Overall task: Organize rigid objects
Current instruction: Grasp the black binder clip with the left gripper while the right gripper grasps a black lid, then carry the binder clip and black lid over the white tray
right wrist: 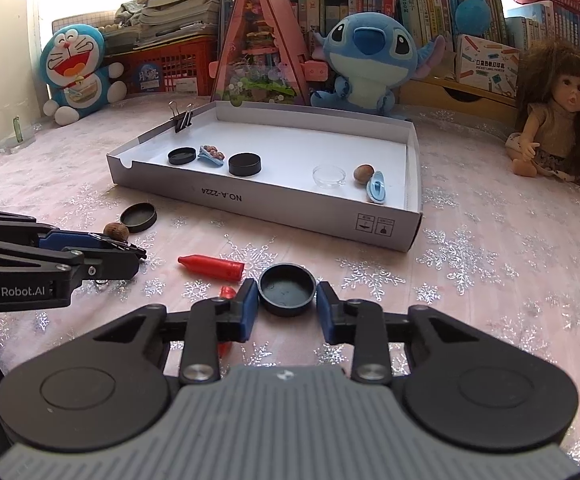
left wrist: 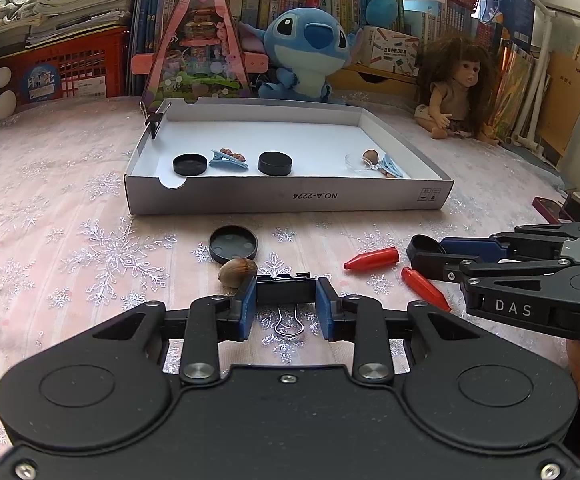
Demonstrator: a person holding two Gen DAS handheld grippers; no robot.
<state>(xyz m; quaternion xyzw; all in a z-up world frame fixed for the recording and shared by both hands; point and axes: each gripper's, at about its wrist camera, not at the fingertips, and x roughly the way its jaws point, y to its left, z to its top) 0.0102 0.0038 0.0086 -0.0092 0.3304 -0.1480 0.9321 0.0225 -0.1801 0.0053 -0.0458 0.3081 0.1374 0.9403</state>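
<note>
In the left wrist view my left gripper (left wrist: pixel 286 300) is shut on a black binder clip (left wrist: pixel 286 291) that rests on the tablecloth, its wire handle pointing back at me. A nut (left wrist: pixel 237 273) and an upturned black cap (left wrist: pixel 233 243) lie just beyond it. In the right wrist view my right gripper (right wrist: pixel 287 304) has both blue pads against a second black cap (right wrist: pixel 287 290) on the cloth. Two red cone pieces (left wrist: pixel 372 258) (left wrist: pixel 424 288) lie between the grippers. The white box (left wrist: pixel 290 200) behind holds black caps, blue hair clips, a nut and a clear dish.
Another binder clip (right wrist: pixel 182 118) grips the box's far left rim. A doll (right wrist: pixel 558 120), plush toys (right wrist: pixel 370 60) and a pink triangular case (right wrist: pixel 258 48) line the back before shelves of books. A dark red object (left wrist: pixel 546 207) lies at the right.
</note>
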